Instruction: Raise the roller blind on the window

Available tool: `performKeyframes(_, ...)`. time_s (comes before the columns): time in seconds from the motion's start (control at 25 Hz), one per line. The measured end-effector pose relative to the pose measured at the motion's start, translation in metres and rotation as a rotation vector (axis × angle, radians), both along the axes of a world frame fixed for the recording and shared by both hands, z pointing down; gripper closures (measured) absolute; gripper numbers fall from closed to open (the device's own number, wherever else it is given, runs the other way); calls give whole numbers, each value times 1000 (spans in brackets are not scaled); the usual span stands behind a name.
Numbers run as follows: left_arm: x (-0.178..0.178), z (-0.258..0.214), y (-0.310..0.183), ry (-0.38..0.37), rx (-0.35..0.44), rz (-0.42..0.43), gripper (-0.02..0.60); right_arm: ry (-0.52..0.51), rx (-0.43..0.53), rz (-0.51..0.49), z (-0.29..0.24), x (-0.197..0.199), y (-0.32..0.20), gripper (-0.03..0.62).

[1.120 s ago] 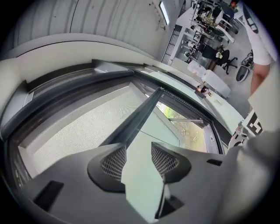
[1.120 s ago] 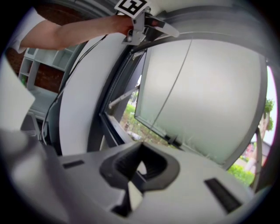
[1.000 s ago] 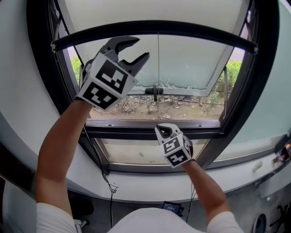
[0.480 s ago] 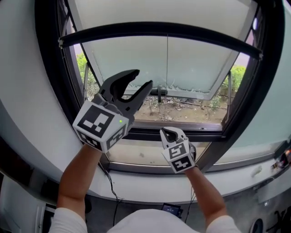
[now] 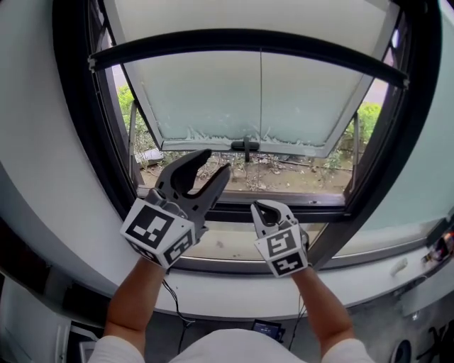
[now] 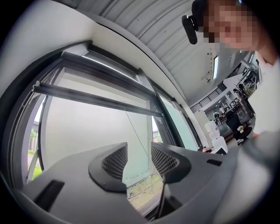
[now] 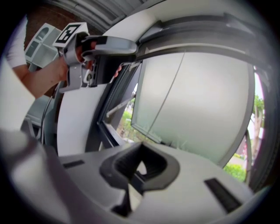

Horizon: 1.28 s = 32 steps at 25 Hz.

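Left tool (image 5: 216, 162) is hovering wide open, empty, in open air before the dark window frame (image 5: 74, 142). Right tool (image 5: 267, 205) is sitting closed. Pale, smooth roller blind (image 5: 241, 15) is hanging high above its straight black bar (image 5: 248, 39).

Soft daylight comes through the black-framed window with frosted glass (image 5: 312, 99), bright and even. Outward from that window the pictures bend strongly and darken at the corners; nearest foregrounds below it are blurred.
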State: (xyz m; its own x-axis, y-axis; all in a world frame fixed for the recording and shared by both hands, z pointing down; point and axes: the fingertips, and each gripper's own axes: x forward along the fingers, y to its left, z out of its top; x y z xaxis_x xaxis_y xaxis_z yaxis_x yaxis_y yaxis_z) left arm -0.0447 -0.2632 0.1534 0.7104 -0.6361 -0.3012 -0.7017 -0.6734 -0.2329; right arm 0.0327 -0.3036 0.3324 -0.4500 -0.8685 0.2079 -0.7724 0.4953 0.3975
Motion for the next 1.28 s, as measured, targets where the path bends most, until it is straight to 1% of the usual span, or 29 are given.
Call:
performKeyframes(0.2,-2,6,8,32,-29,-1,397,-25,34,-7,-19,-1,7,573)
performKeyframes(0.48,-2,26,15,55,-61,38,397,-45,85,-7,-32,-7,9,574)
performKeyframes(0.8,3,33,18,65,-78,60,397,-82,136,-11,-54,-7,15,574)
performKeyframes(1.0,5,33,19,65,-82,69,397,-105,197,-6,-81,-3,20,573)
performKeyframes(1.28,10,34,22,70,-93,84,397,-125,252,-20,-110,-5,28,574)
